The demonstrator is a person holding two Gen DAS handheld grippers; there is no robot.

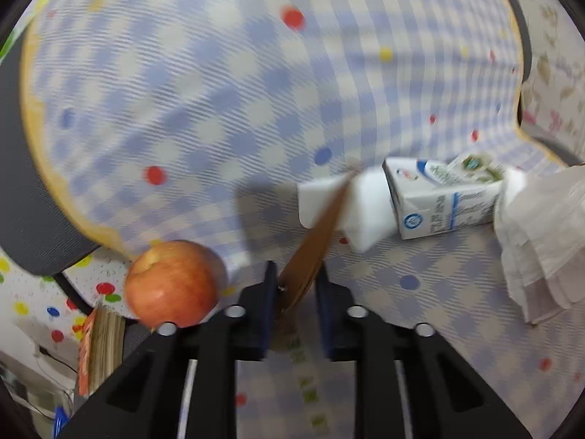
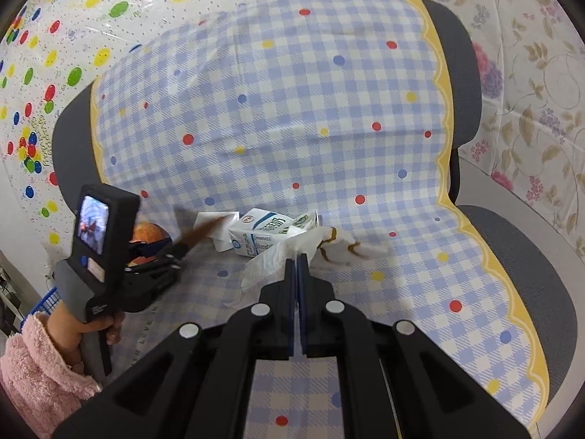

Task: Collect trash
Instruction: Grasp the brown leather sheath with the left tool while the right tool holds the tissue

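The white-and-blue milk carton (image 1: 444, 197) lies on its side on the blue-and-white checked cloth with coloured dots (image 1: 219, 91), spout end toward the crumpled white tissue (image 1: 541, 237); what is inside the carton cannot be told. A white foam-like block (image 1: 351, 205) sits against its other end.

The left gripper (image 1: 294, 280) has its jaws at a narrow gap, clamped on a thin flat brown strip (image 1: 318, 237) that slants up across the white block. A red-orange apple (image 1: 172, 283) sits just beside the left finger.

Over to the right wrist view: the right gripper (image 2: 297, 259) has its jaws pressed nearly together, pinching the edge of the tissue (image 2: 278, 259), which carries brown stains further along. The carton (image 2: 263, 232) lies just beyond the tissue, touching it.

This view alone shows the person's left hand (image 2: 91, 323) in a fluffy pink sleeve (image 2: 40, 373), holding the left gripper (image 2: 179, 247) by its handle, a small lit screen (image 2: 93, 226) on its back and the brown strip (image 2: 203, 230) sticking out. It also shows the cloth draped over a grey padded chair (image 2: 519, 256). Only the left view gives the apple in full; here the apple (image 2: 146, 234) is half hidden behind the gripper.
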